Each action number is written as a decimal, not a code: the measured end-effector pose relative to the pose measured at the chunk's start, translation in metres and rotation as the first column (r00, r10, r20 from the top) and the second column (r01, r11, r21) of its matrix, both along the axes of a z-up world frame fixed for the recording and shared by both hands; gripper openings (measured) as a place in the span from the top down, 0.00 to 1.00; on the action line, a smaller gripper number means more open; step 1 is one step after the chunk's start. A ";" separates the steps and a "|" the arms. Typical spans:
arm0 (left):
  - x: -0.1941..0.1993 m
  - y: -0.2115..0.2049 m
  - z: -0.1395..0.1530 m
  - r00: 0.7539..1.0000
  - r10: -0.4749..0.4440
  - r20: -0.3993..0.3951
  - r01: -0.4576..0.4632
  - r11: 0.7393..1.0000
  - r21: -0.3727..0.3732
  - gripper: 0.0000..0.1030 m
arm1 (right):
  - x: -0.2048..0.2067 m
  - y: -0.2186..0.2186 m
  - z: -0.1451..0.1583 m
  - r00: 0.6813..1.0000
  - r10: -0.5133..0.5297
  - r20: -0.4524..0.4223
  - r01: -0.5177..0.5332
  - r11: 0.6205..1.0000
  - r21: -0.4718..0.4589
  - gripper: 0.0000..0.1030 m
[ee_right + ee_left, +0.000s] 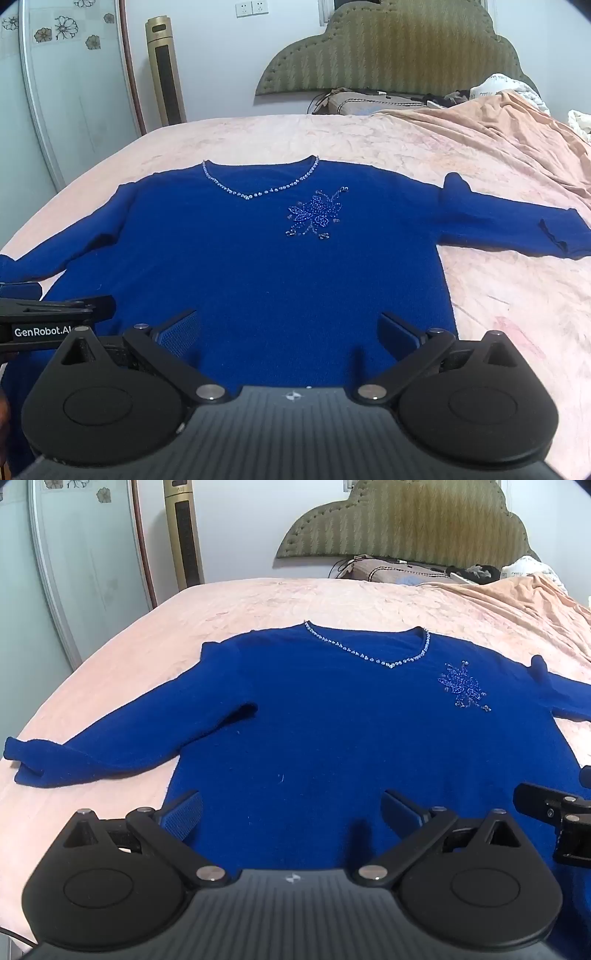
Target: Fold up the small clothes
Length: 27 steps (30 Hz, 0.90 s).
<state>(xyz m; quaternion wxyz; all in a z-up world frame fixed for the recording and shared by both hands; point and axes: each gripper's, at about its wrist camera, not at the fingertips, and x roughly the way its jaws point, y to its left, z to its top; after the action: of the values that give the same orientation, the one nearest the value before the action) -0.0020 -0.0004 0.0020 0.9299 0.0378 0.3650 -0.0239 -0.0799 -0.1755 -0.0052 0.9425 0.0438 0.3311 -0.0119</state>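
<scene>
Blue sweater (332, 731) flat on bed (147, 635), just beyond both wide-spread grippers.

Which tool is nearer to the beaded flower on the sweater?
Right. The right tool sits almost below the beaded flower; the left tool is further left of it.

Pink bed (498, 295): blue sweater (258, 266) spread flat.
</scene>
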 end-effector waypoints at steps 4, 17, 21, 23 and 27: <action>-0.001 0.002 0.002 1.000 -0.015 0.015 0.015 1.000 -0.002 0.00 | 0.000 -0.001 0.000 1.000 -0.002 -0.003 0.002 1.000 0.001 0.00; -0.001 0.004 0.001 1.000 -0.008 0.028 0.008 1.000 -0.009 0.00 | 0.000 -0.004 -0.003 1.000 -0.013 -0.006 0.013 1.000 0.013 0.00; 0.001 0.003 -0.002 1.000 0.013 -0.002 -0.013 1.000 0.007 0.00 | 0.001 -0.004 -0.003 1.000 -0.013 -0.007 0.013 1.000 0.012 0.00; 0.001 0.003 -0.003 1.000 0.017 -0.003 -0.017 1.000 0.014 0.00 | 0.000 -0.003 -0.004 1.000 -0.013 -0.007 0.013 1.000 0.012 0.00; 0.000 0.002 -0.002 1.000 0.017 0.005 -0.017 1.000 0.021 0.00 | 0.001 -0.003 -0.004 1.000 -0.011 -0.010 0.011 1.000 0.011 0.00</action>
<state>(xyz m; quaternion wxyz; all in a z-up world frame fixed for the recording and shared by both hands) -0.0017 0.0021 -0.0003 0.9306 0.0448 0.3631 -0.0122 -0.0792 -0.1789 -0.0093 0.9405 0.0508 0.3357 -0.0152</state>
